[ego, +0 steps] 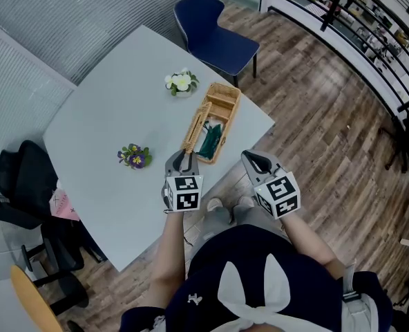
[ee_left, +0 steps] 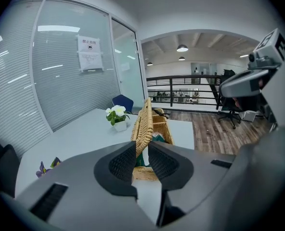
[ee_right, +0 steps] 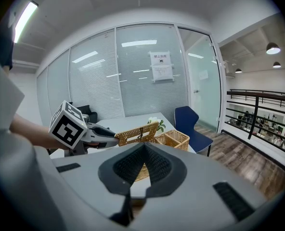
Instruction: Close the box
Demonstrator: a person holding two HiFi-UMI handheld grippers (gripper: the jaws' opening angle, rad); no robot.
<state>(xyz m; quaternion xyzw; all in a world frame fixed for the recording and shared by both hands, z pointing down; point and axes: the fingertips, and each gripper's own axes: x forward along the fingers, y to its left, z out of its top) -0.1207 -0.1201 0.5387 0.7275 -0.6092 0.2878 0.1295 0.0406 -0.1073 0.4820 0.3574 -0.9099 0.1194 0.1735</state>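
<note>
A wicker box [ego: 225, 106] lies on the grey table [ego: 108, 116] near its right edge, with a green thing [ego: 211, 140] inside. Its wicker lid [ego: 195, 126] stands upright along the box's left side. My left gripper [ego: 184, 156] is shut on the near end of that lid [ee_left: 143, 121], whose edge runs between the ribbed pads [ee_left: 122, 163]. My right gripper [ego: 250, 158] hovers beside the table's edge to the right of the box, shut with nothing in it. From the right gripper view [ee_right: 143, 147] the lid [ee_right: 137, 133] and box [ee_right: 177, 138] lie ahead.
A white potted flower [ego: 182, 83] stands beyond the box, and a purple flower bunch [ego: 135, 156] lies to the left. A blue chair [ego: 215, 37] is at the table's far side, a black office chair [ego: 25, 178] at the left. Wooden floor and a railing are to the right.
</note>
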